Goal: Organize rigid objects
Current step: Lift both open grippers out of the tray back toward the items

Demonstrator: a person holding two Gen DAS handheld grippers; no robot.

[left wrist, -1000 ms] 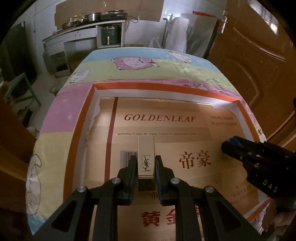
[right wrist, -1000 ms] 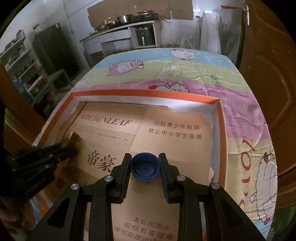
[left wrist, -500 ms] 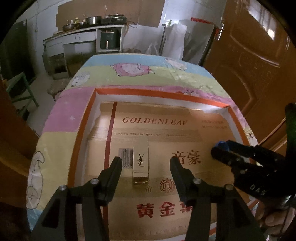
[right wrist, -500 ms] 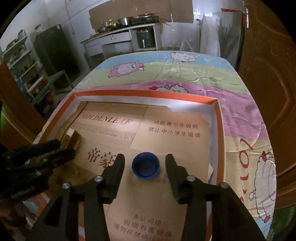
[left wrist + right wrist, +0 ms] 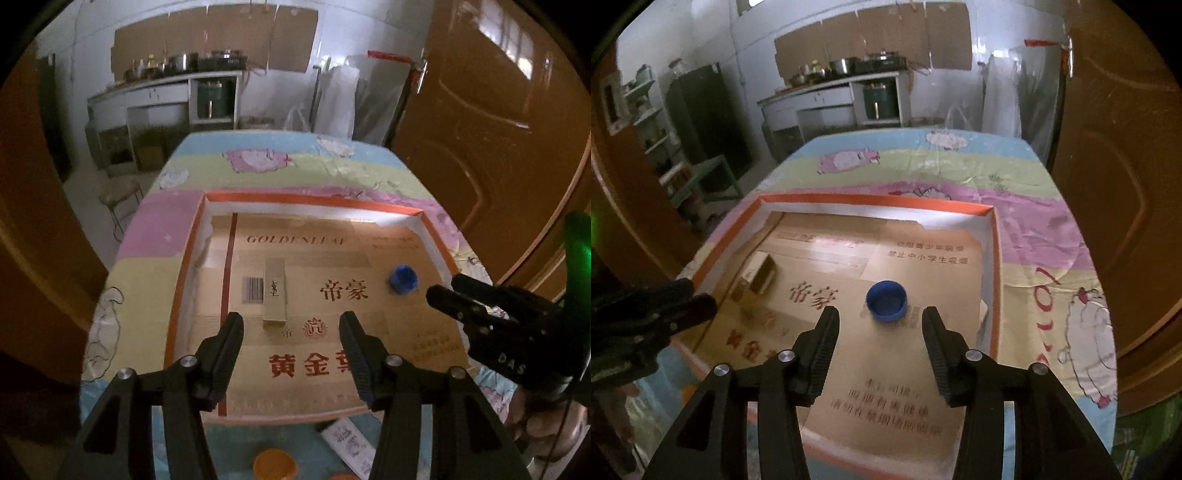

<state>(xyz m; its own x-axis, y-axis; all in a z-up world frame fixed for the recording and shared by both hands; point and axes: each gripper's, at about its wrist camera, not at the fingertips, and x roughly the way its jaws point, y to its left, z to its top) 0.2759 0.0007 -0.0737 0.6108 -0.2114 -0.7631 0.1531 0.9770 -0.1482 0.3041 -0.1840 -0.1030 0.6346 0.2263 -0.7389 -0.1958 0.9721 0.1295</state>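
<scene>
Progress view of two placements inside the shallow orange-rimmed tray [image 5: 186, 258], which is lined with printed brown cardboard and sits on a counter [image 5: 1027, 192] covered by a pastel cartoon-print cloth. Left gripper [image 5: 291, 332]: jaws spread wide with nothing between them, hovering above the near part of the tray. Just beyond its tips lies the slim gold rectangular perfume box [image 5: 275, 291], flat on the cardboard beside a printed barcode, touched by neither jaw. Right gripper [image 5: 881, 328]: jaws parted to a moderate gap and likewise empty, with the small blue plastic bottle cap [image 5: 886, 301] resting open side up on the liner just ahead of the tips and clear of both. In the left wrist view the cap [image 5: 402, 279] sits toward the tray's right side, well apart from the box, and the right gripper's black body enters from the right edge.

Judged from this layout, both items count as delivered to the tray, and each tool appears free for another pick. Work seems to remain: an orange round lid [image 5: 275, 463] and a small white printed packet [image 5: 349, 441] lie on the cloth outside the tray's near rim, at the bottom of the left wrist view. Whether further objects wait out of frame cannot be told.
</scene>
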